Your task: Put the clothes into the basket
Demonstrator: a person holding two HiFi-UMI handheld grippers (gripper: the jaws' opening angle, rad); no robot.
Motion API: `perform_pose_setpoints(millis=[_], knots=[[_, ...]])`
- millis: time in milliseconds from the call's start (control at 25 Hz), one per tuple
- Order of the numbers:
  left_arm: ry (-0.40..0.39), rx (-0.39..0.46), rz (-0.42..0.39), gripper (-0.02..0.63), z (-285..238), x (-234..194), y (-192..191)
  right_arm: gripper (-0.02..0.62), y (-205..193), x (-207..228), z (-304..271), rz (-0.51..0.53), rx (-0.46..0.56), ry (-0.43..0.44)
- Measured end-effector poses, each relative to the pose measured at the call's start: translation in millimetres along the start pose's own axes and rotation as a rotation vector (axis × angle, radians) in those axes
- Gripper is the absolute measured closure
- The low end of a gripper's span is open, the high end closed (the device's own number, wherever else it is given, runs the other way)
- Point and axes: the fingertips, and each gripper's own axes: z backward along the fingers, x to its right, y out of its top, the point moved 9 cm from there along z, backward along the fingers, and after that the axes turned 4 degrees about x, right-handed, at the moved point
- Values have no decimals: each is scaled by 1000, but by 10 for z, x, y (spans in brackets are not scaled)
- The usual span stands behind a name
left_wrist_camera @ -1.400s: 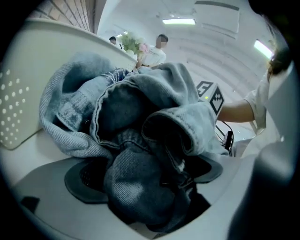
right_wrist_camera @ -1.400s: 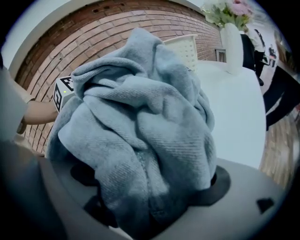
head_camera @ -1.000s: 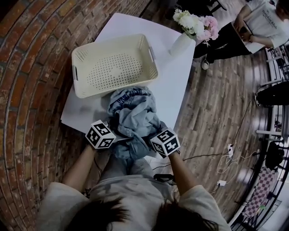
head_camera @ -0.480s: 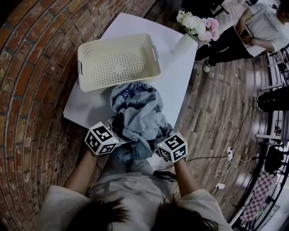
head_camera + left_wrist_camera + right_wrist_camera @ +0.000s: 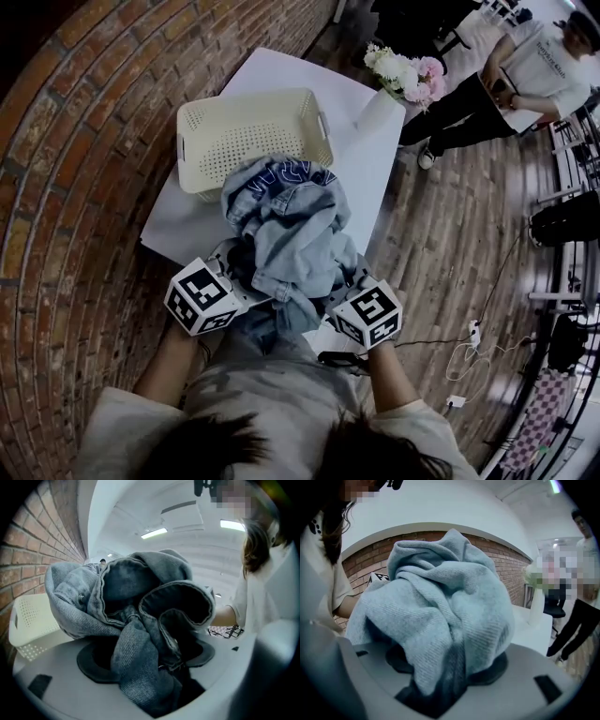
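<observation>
Denim clothes (image 5: 286,225) are held bunched up over the near part of the white table (image 5: 370,164), their far end overlapping the near rim of the cream basket (image 5: 202,141). The left gripper (image 5: 154,667) clamps a thick dark fold. The right gripper (image 5: 440,677) pinches a paler fold, its jaws having just tightened on it.

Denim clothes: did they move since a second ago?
Yes. The denim clothes have risen toward the basket; they now cover its near rim, where before they stopped beside it.
</observation>
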Motion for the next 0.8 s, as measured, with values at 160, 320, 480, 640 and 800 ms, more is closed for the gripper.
perform_pose_setpoints(millis=[160, 320, 480, 640, 800], knots=[[25, 24, -35, 225, 144, 48, 166, 325, 208, -71, 17, 43, 26, 6], [58, 47, -68, 225, 263, 46, 327, 325, 418, -96, -9, 86, 48, 13], [88, 68, -110, 225, 360, 34, 516, 325, 637, -92, -32, 126, 77, 19], [125, 85, -156, 225, 466, -40, 782, 327, 932, -49, -98, 162, 115, 23], [153, 101, -198, 225, 538, -151, 940, 327, 1119, 4, -206, 197, 151, 27]])
